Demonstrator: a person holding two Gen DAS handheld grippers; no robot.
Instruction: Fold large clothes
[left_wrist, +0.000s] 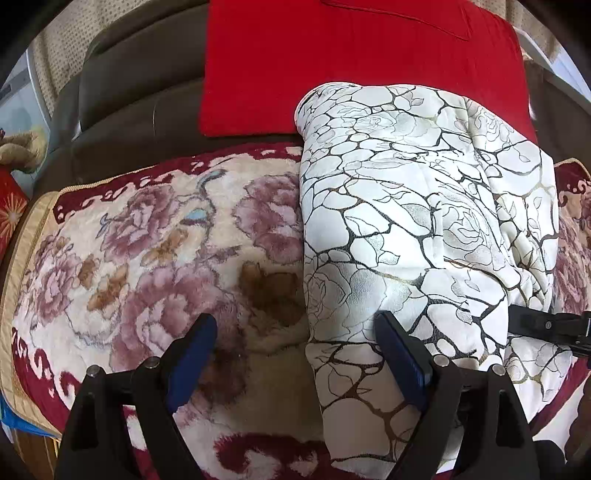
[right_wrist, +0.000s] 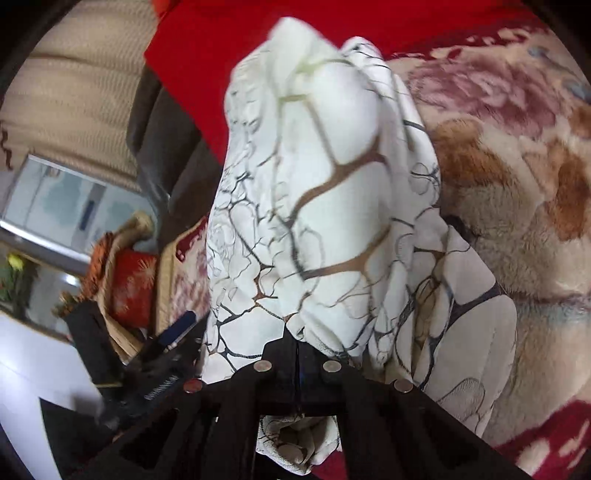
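Note:
A white garment (left_wrist: 406, 206) printed with dark cracked lines and roses lies bunched in a long roll on the sofa seat. My left gripper (left_wrist: 299, 350) stands open low over its near end. Its right finger (left_wrist: 402, 354) rests on the cloth and its left finger (left_wrist: 195, 354) hangs over the blanket. My right gripper (right_wrist: 297, 347) is shut on the white garment (right_wrist: 314, 184), with cloth gathered above and below the jaws. It also shows as a black tip (left_wrist: 524, 321) against the garment's right side. The left gripper (right_wrist: 181, 328) appears at the lower left of the right wrist view.
A plush floral blanket (left_wrist: 129, 258) with a dark red border covers the seat. A big red cushion (left_wrist: 332, 66) leans on the dark brown sofa back (left_wrist: 140, 85). A small red cushion (left_wrist: 14, 206) and a stuffed toy (left_wrist: 18, 147) sit at the far left.

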